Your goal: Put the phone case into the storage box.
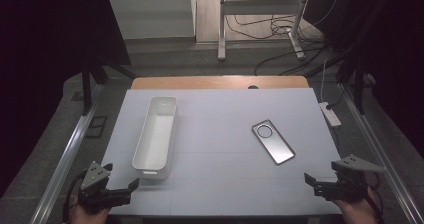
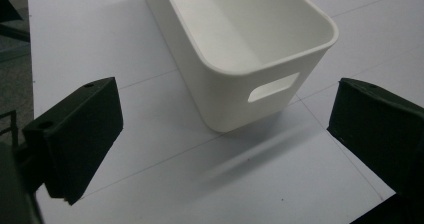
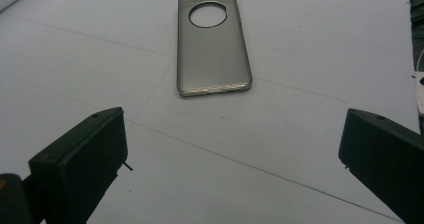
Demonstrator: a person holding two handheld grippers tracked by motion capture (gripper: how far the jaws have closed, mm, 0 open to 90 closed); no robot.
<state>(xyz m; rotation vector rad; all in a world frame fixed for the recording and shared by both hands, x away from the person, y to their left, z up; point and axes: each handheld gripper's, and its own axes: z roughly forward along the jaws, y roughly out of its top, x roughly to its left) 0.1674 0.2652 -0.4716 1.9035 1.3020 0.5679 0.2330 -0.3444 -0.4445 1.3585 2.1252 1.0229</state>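
A long white plastic bin (image 1: 156,134) stands empty on the left half of the white table; the left gripper view shows its near end and handle slot (image 2: 272,87). A grey translucent phone case (image 1: 272,141) with a round camera hole lies flat on the right half, also in the right gripper view (image 3: 212,44). My left gripper (image 1: 120,191) sits at the table's front left corner, open and empty, just short of the bin (image 2: 240,39). My right gripper (image 1: 314,183) rests at the front right, open and empty, a short way in front of the case.
The white table sheet (image 1: 220,114) covers a wooden top whose far edge shows. A power strip (image 1: 330,114) lies off the right edge. Metal rails run along both sides, and a stand with cables (image 1: 260,14) is on the floor beyond.
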